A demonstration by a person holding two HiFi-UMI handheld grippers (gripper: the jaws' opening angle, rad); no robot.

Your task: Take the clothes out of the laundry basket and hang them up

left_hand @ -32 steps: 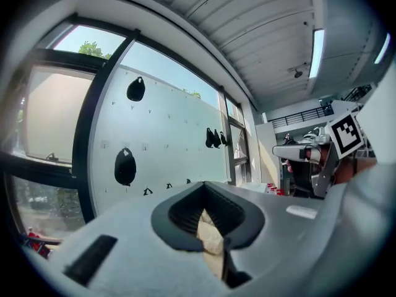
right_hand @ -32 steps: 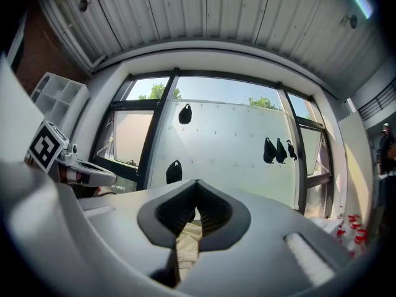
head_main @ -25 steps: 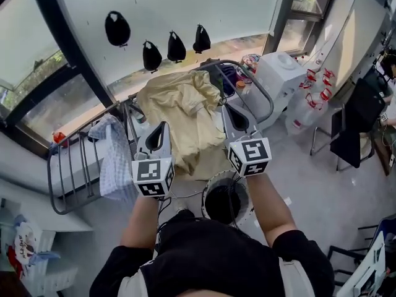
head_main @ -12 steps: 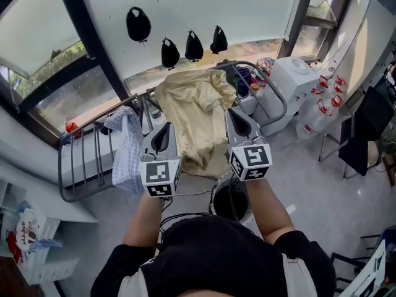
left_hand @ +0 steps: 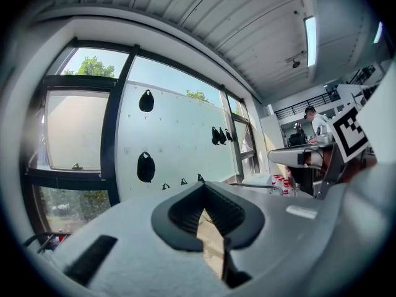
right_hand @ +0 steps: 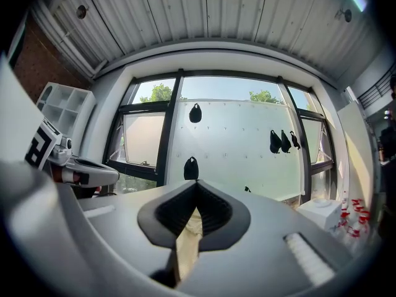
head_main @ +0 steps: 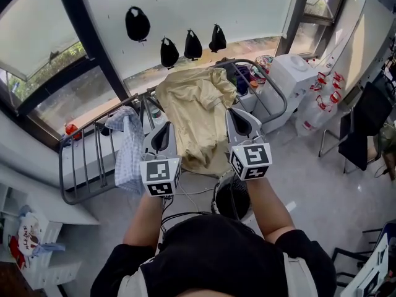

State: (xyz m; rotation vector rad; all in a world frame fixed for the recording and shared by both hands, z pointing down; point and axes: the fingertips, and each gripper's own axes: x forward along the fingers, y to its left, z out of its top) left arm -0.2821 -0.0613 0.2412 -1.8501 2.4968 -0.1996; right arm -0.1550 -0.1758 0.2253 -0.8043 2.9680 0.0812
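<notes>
- The beige shirt (head_main: 195,113) is spread over the right-hand part of the drying rack (head_main: 80,172). Its far edge is bunched up by the rack's curved end rail, and its near edge hangs down toward the person.
- The cloth is pale tan, creased and rumpled, with folds running along its length.
- The left gripper (head_main: 165,127) is clamped on the shirt's near-left edge. In the left gripper view its jaws are closed, with a strip of tan cloth pinched between them (left_hand: 210,240).
- The right gripper (head_main: 235,112) grips the near-right edge the same way, its jaws closed on a tan fold (right_hand: 189,240).
- Both bare forearms reach forward side by side, and the grippers point at the rack with their marker cubes facing up.
- The laundry basket (head_main: 230,198), dark and round, stands below the rack's near edge, between the forearms.
- A blue checked cloth (head_main: 129,150) hangs on the rack's rails, left of the shirt.
</notes>
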